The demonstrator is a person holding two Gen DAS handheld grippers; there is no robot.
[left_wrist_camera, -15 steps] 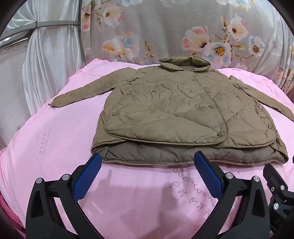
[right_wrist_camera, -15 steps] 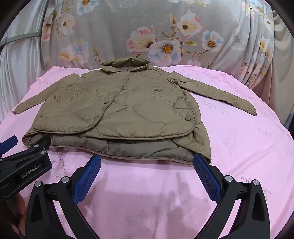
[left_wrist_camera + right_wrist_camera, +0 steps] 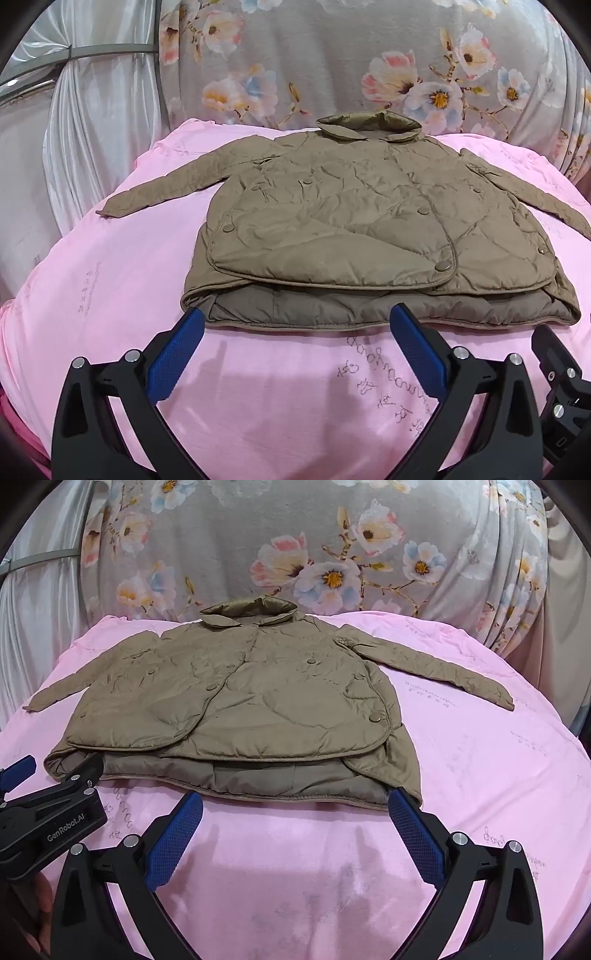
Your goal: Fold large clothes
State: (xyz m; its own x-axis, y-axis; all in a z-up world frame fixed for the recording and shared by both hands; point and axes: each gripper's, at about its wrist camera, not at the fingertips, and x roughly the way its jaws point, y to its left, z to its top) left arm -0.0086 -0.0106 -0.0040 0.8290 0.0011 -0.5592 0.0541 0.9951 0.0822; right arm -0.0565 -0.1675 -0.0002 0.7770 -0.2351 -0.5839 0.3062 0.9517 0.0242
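Observation:
An olive quilted jacket [image 3: 354, 229] lies flat and front up on a pink sheet [image 3: 110, 280], collar at the far side, both sleeves spread out; it also shows in the right wrist view [image 3: 236, 705]. My left gripper [image 3: 295, 317] is open and empty, just short of the jacket's near hem toward its left half. My right gripper [image 3: 295, 801] is open and empty, just short of the hem toward its right corner. The left gripper's body [image 3: 48, 812] shows at the left of the right wrist view. Part of the right gripper [image 3: 557, 373] shows at the right of the left wrist view.
A grey floral cloth [image 3: 332, 62] hangs behind the pink surface. A white curtain [image 3: 85, 122] hangs at the far left. The pink sheet drops off at its left and right edges. Handwritten marks [image 3: 373, 365] are on the sheet near the hem.
Both grippers have moved very slightly toward the jacket's hem. The jacket has not moved.

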